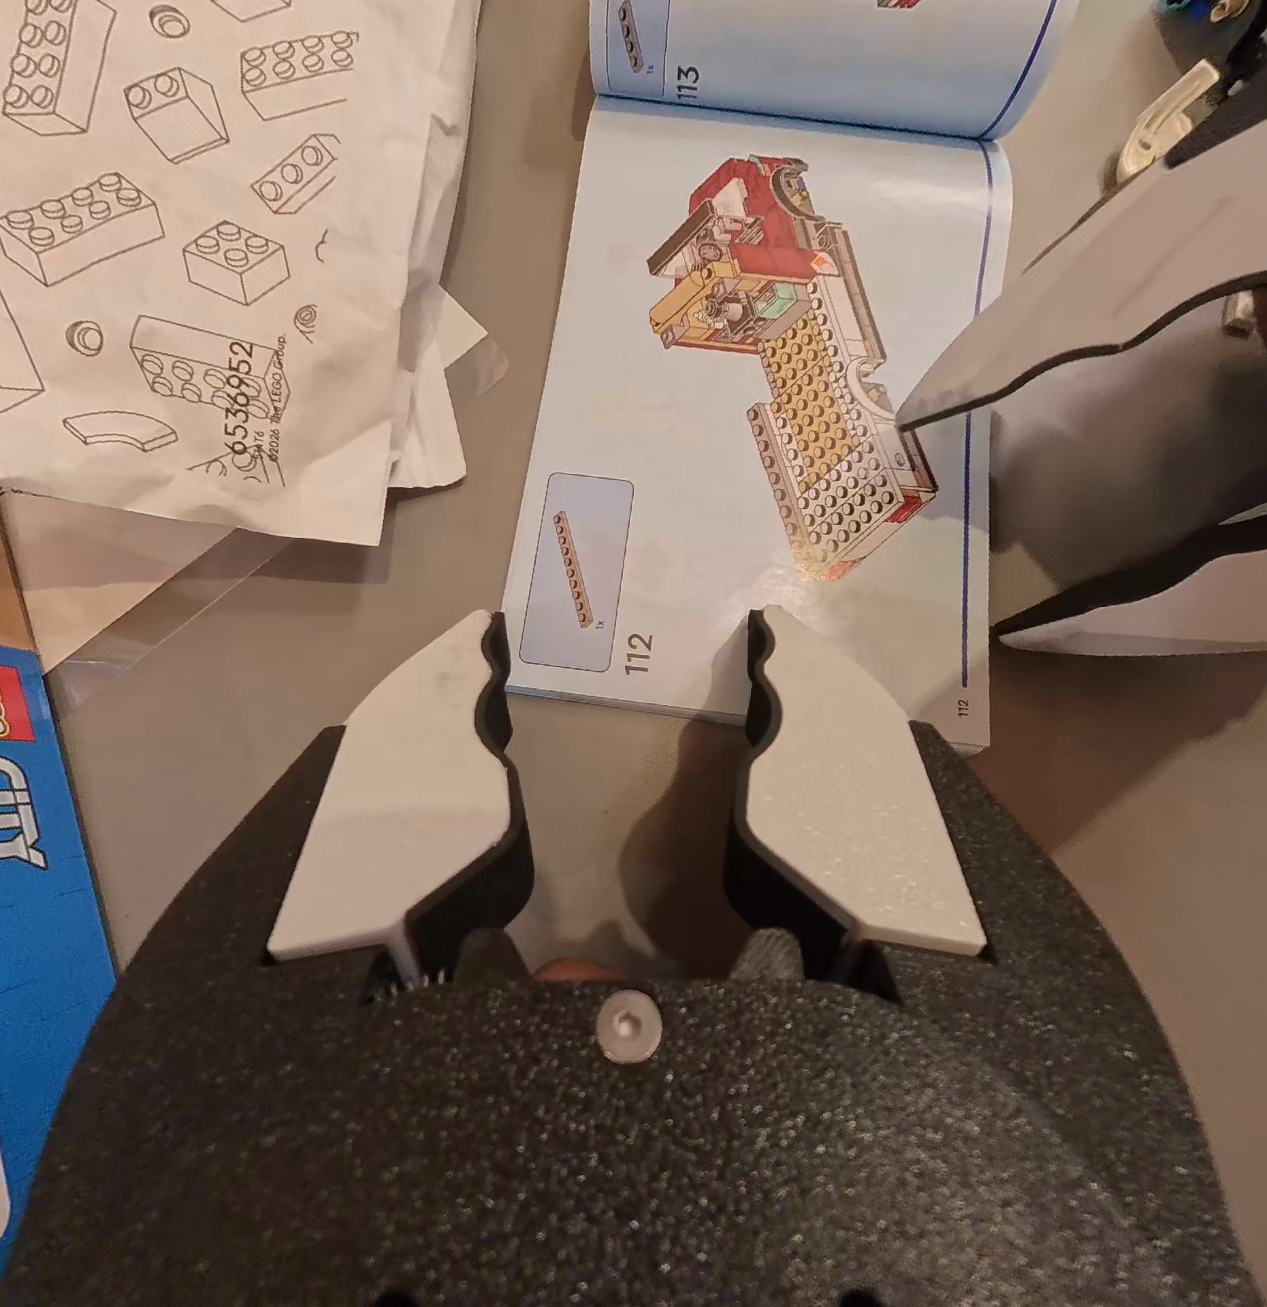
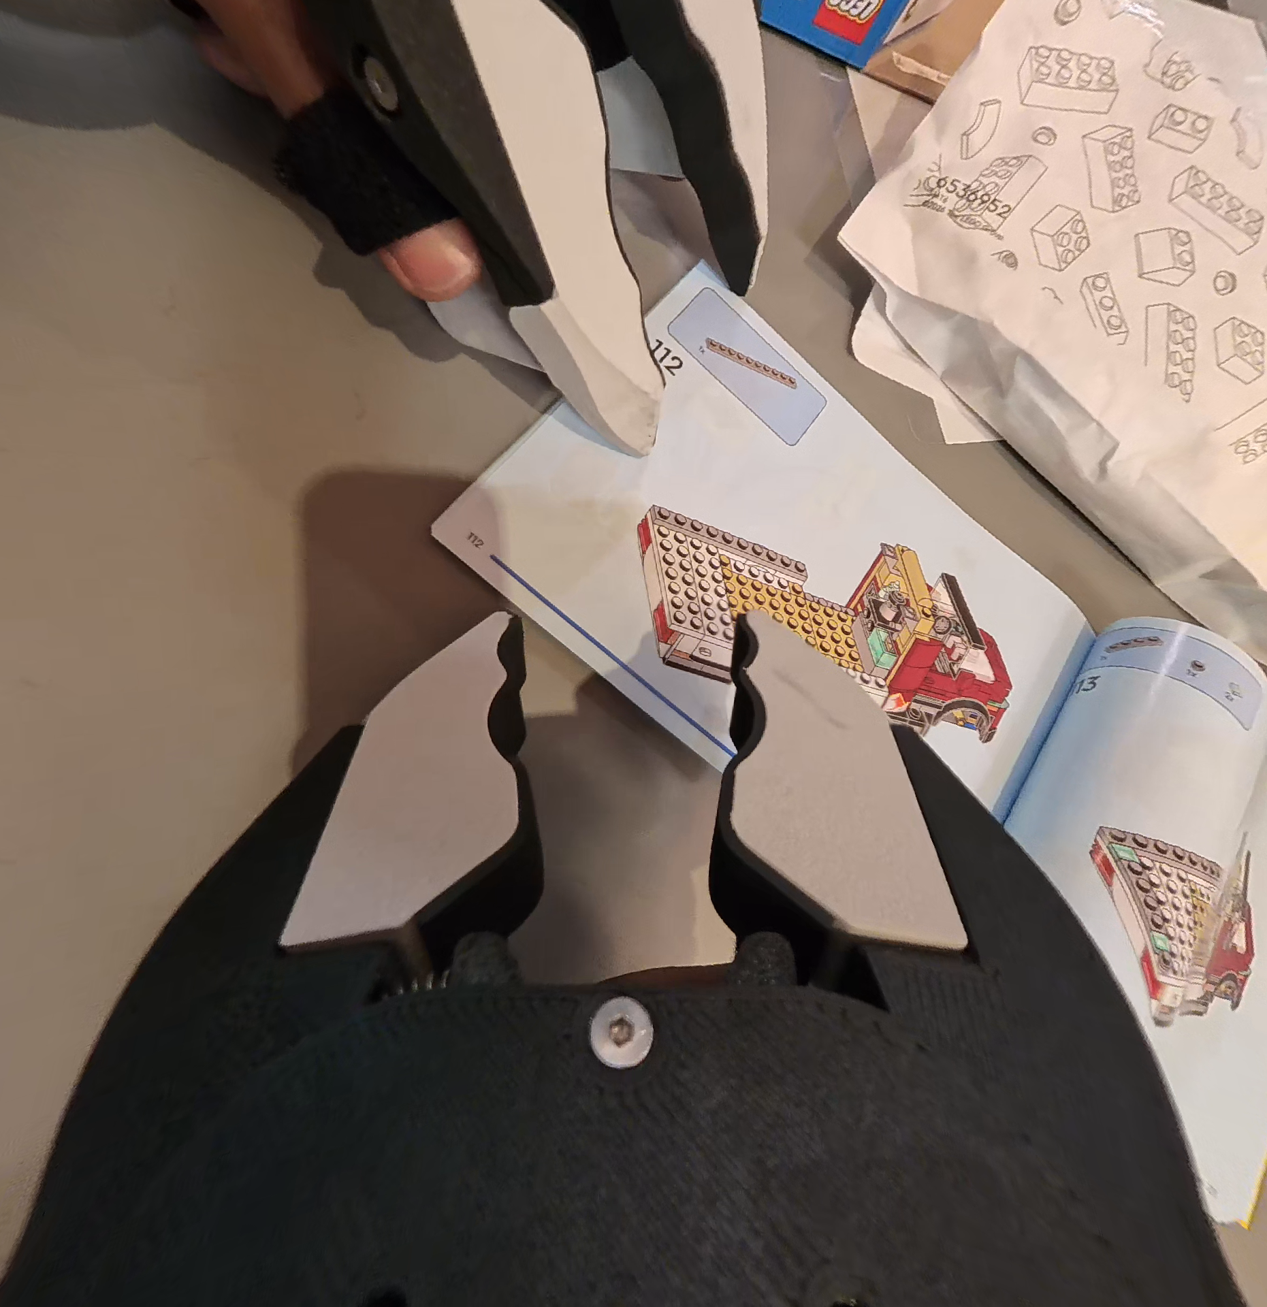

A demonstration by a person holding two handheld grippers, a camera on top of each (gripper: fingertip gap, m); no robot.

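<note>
Open grey surface [image 2: 156, 495] lies to the left of my right jaws, free for passing. Ahead, the open instruction booklet [image 2: 793, 495] lies flat across the middle, my left gripper [image 2: 687, 353] hanging over its near corner. Crumpled white paper bags [image 1: 192, 247] crowd one side; a blue box [image 1: 22, 849] blocks the surface's edge beyond my left jaws.

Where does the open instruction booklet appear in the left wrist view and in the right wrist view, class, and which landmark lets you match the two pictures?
Left wrist view: the instruction booklet lies at upper centre, just ahead of the open left gripper.
Right wrist view: it runs diagonally from centre to lower right, partly under the open right gripper.
Shared landmark: the red and yellow truck drawing on the page.
</note>
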